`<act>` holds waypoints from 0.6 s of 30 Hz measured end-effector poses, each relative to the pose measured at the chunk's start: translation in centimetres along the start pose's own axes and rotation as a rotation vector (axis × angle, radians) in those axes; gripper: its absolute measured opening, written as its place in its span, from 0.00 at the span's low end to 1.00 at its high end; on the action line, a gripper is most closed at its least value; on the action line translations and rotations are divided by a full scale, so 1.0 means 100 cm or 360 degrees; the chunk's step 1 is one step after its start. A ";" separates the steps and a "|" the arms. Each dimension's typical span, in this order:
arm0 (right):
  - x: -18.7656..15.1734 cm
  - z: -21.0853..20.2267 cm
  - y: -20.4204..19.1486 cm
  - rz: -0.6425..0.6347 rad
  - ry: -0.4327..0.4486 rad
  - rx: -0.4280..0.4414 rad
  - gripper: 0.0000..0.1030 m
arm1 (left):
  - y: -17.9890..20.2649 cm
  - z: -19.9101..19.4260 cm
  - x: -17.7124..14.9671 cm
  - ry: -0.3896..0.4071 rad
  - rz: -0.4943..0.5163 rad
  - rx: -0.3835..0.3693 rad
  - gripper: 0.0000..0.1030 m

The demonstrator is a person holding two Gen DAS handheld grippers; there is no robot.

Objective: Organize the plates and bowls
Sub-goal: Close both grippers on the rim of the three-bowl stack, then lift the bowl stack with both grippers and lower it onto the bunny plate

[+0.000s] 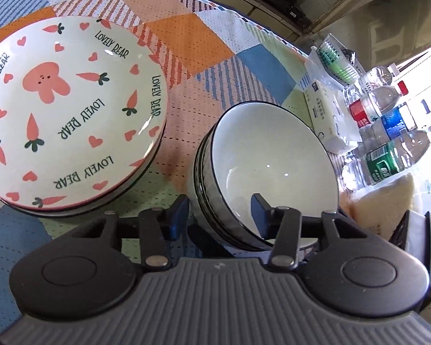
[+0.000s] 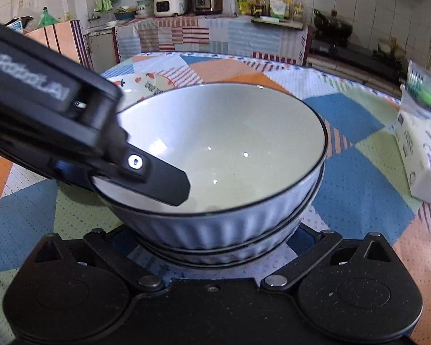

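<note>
A stack of "Lovely Bear" carrot-print plates (image 1: 71, 109) lies at the left on the patchwork tablecloth (image 1: 204, 43). To their right stand nested ribbed grey bowls (image 1: 273, 161) with white insides and black rims. My left gripper (image 1: 219, 210) straddles the near rim of the top bowl (image 2: 221, 149), one finger (image 2: 163, 184) inside and the other outside. A sliver of gap shows at the pads, so it is open. My right gripper (image 2: 212, 241) is spread wide around the foot of the bowl stack. Its fingertips are hidden behind the bowls.
At the table's right side lie a white tissue pack (image 1: 327, 118), several water bottles (image 1: 388, 132), a green basket in a plastic bag (image 1: 333, 57) and a pale yellow block (image 1: 385, 201). A kitchen counter (image 2: 215, 28) with cookers and bottles runs behind the table.
</note>
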State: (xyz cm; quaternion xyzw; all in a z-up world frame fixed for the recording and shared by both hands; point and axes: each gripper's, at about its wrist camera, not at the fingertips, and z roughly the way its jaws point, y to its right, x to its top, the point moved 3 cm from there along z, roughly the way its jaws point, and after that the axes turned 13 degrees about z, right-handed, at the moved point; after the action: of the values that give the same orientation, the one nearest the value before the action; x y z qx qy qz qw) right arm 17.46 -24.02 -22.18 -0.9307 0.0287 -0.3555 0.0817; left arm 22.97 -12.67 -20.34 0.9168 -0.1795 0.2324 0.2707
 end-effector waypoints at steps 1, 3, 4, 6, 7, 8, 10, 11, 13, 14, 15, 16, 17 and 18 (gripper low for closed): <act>0.000 0.000 0.001 0.0003 0.0003 0.0012 1.00 | 0.001 0.003 0.001 0.0002 0.0009 0.0017 0.41; 0.000 0.001 0.004 0.0030 -0.0004 0.0048 1.00 | 0.001 0.008 0.000 0.0002 0.0017 0.0041 0.39; 0.001 0.002 0.006 0.0041 -0.0006 0.0064 1.00 | 0.001 0.009 0.000 0.0012 0.0015 0.0045 0.40; 0.000 0.006 0.007 0.0043 0.0009 0.0084 1.00 | 0.001 0.008 -0.001 0.0023 0.0025 0.0050 0.39; 0.000 0.007 0.007 0.0041 0.0018 0.0087 1.00 | 0.002 0.008 -0.002 0.0021 0.0045 0.0050 0.40; 0.000 0.008 0.006 0.0048 0.0016 0.0084 1.00 | 0.002 0.008 -0.001 0.0011 0.0049 0.0043 0.39; 0.002 0.007 0.004 0.0054 -0.0029 0.0081 1.00 | 0.003 0.008 0.000 -0.0026 0.0063 0.0038 0.39; 0.001 0.005 0.003 0.0043 -0.0033 0.0086 0.99 | 0.003 0.006 -0.001 -0.0035 0.0076 0.0040 0.40; -0.004 0.000 0.001 0.0048 -0.0017 0.0096 0.99 | 0.004 0.003 -0.004 -0.0059 0.0103 0.0038 0.40; -0.006 -0.002 0.000 0.0053 -0.0019 0.0098 0.99 | 0.005 0.000 -0.006 -0.0069 0.0110 0.0037 0.40; -0.009 -0.006 -0.002 0.0054 -0.0016 0.0101 0.99 | 0.005 -0.003 -0.009 -0.0075 0.0105 0.0038 0.40; -0.011 -0.009 -0.004 0.0053 -0.0008 0.0108 0.99 | 0.005 -0.006 -0.011 -0.0078 0.0104 0.0042 0.40; -0.013 -0.012 -0.006 0.0055 0.0000 0.0118 0.99 | 0.006 -0.009 -0.013 -0.0076 0.0113 0.0047 0.40; -0.015 -0.014 -0.008 0.0049 0.0010 0.0122 0.99 | 0.007 -0.013 -0.015 -0.0073 0.0130 0.0051 0.40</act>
State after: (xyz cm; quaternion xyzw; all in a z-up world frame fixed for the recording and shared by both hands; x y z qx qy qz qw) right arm 15.43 -23.28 -21.96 -0.9252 0.0295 -0.3580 0.1227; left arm 20.96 -12.18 -19.90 0.9180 -0.2192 0.2249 0.2422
